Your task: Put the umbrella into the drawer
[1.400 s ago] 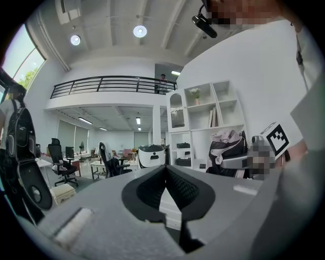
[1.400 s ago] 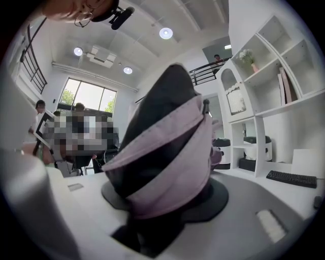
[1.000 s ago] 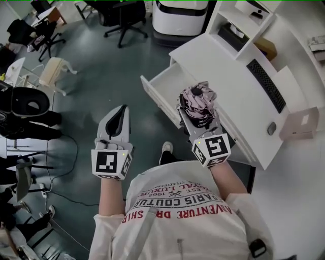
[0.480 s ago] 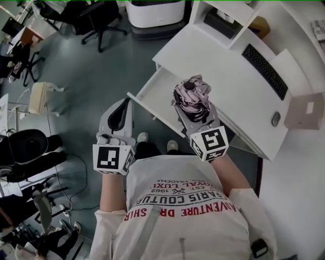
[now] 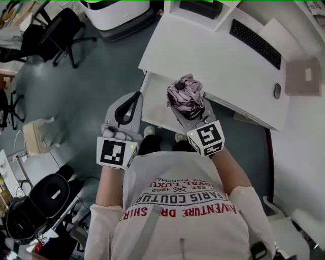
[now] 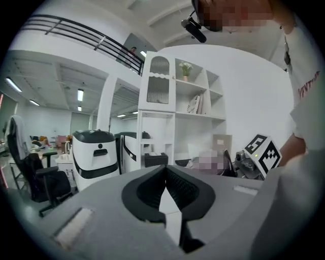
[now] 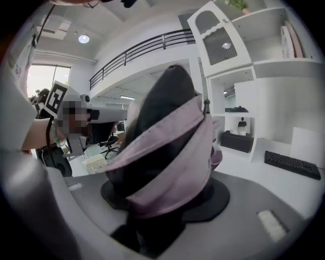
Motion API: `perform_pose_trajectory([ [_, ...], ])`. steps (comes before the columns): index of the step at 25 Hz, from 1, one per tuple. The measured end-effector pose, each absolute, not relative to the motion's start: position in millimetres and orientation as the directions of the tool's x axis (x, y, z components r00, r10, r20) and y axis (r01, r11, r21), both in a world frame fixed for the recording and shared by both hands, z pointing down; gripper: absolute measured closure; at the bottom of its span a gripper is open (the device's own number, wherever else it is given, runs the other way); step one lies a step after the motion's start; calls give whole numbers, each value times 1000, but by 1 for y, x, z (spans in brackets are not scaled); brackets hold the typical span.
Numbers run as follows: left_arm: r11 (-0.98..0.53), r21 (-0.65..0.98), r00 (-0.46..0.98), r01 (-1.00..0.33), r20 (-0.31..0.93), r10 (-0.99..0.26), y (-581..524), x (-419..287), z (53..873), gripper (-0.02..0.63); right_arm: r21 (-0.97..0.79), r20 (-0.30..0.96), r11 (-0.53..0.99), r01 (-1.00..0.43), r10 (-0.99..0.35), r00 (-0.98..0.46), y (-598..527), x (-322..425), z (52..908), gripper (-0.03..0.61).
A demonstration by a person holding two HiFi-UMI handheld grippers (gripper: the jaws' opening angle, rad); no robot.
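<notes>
My right gripper (image 5: 187,103) is shut on the folded umbrella (image 5: 185,95), a bunched pink and black bundle that stands above the open white drawer (image 5: 152,97) under the desk. In the right gripper view the umbrella (image 7: 167,147) fills the space between the jaws and hides the drawer. My left gripper (image 5: 135,97) is shut and holds nothing. It hovers just left of the drawer's near left corner. In the left gripper view its jaws meet at the tip (image 6: 165,170), and the right gripper's marker cube (image 6: 263,152) shows at the right.
The white desk (image 5: 203,56) carries a black keyboard (image 5: 254,43), a mouse (image 5: 277,90) and a pale box (image 5: 303,76). A white machine (image 5: 114,10) and a black office chair (image 5: 56,35) stand on the grey floor to the left. Tall white shelves (image 6: 177,111) rise behind the desk.
Both grippers have moved toward the desk. The umbrella now stands over the open drawer, and the left gripper has come up beside the drawer's corner.
</notes>
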State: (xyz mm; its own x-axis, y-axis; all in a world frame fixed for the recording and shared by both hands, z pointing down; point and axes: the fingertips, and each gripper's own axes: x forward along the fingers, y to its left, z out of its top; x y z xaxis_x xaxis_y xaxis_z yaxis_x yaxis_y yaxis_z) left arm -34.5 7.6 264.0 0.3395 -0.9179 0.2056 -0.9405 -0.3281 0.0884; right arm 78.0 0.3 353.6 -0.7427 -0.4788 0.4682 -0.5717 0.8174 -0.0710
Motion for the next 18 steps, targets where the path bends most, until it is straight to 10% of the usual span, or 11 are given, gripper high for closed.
perform_pose_trajectory([
  [18, -527, 211, 567, -823, 276, -776, -44, -56, 432, 606, -174, 841, 834, -524, -152, -520, -5, 44, 617, 353],
])
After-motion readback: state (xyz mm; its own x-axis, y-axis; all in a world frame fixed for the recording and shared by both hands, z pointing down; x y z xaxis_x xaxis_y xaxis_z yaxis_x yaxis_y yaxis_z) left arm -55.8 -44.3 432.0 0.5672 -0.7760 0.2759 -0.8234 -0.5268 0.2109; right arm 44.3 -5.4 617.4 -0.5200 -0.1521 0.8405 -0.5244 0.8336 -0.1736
